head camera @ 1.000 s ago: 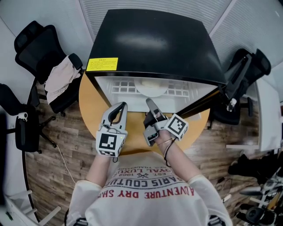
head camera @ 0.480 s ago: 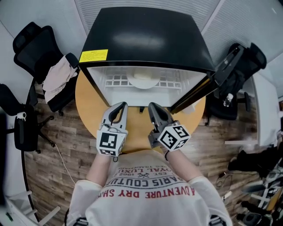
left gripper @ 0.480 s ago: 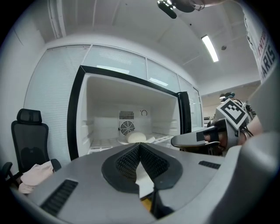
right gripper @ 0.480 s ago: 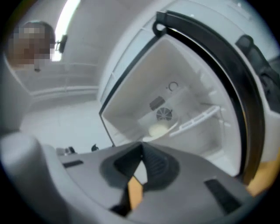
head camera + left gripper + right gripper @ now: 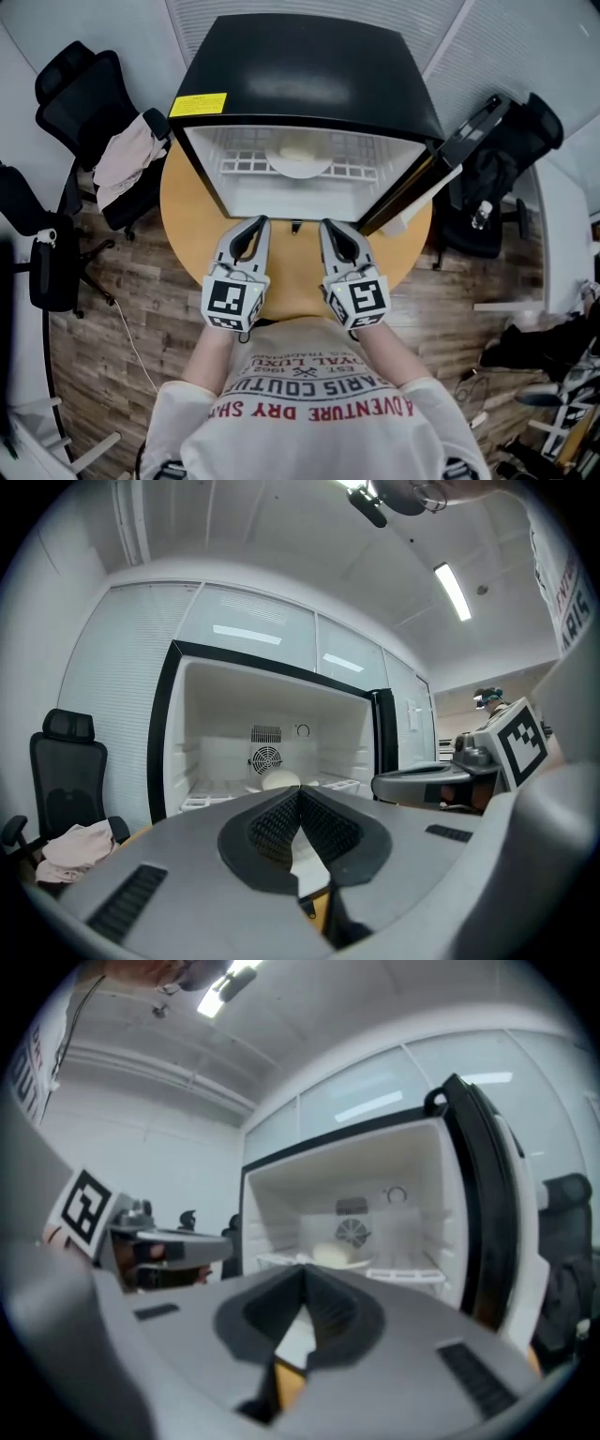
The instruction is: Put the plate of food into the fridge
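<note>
Grippers sit side by side above the near part of the round wooden table [image 5: 187, 220], both pointing level at the fridge [image 5: 309, 66]. The left gripper [image 5: 255, 227] has its jaws pressed together at the tips with nothing between them. The right gripper [image 5: 329, 227] is the same, closed tight and empty. Their tips are near each other but apart, just short of the fridge's open front. Each one carries its marker cube at the near end, over the person's shirt [image 5: 309, 403] with its red lettering.

The fridge is a small black one standing on the far part of the table, its door [image 5: 445, 155] swung open to the right. The inside is white. The plate of food [image 5: 298, 161] rests on the wire shelf [image 5: 248, 167], about midway between left and right and toward the far wall, well apart from both grippers. In the left gripper view a round fan grille [image 5: 266, 758] shows on the back wall just above the plate. A yellow sticker [image 5: 199, 104] sits at the near left corner of the fridge top.

Left of the table stands a black office chair [image 5: 66, 80] with a pale cloth [image 5: 127, 164] draped over it. Another dark chair [image 5: 511, 159] stands to the right, beyond the open door. The floor [image 5: 122, 309] is wood plank.
</note>
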`<state>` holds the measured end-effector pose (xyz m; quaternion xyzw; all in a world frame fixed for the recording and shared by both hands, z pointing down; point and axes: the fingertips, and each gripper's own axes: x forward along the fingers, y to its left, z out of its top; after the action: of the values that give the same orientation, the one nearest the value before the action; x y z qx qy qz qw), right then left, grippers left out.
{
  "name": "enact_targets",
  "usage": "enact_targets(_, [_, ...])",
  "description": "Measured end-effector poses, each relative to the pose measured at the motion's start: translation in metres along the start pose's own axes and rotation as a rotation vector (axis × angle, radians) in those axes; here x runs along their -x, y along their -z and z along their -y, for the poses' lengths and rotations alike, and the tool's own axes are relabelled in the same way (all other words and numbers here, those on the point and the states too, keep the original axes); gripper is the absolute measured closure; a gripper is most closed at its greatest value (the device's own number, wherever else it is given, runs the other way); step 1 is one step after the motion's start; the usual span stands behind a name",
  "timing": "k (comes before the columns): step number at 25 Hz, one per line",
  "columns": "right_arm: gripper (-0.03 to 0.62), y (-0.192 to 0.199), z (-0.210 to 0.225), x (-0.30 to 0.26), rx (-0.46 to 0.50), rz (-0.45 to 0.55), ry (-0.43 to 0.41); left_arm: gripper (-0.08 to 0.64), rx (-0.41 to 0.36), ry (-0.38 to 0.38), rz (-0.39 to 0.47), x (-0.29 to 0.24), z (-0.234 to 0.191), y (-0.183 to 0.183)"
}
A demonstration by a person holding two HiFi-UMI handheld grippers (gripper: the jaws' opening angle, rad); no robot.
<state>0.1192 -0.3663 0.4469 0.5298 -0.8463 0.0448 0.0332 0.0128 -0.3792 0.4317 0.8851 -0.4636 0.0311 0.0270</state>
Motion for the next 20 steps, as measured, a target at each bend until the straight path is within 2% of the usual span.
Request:
enact_targets(14, [0.565,-0.006,-0.014,0.012,0.007,0.014,-0.048,0.528,-0.028,-0.025,0.022,0.015,0.006,-0.008])
enact_targets(20, [0.565,-0.008,-0.011,0.014,-0.009,0.009,-0.026,0.528,-0.030,-0.025,0.026,0.015,0.006,-0.011])
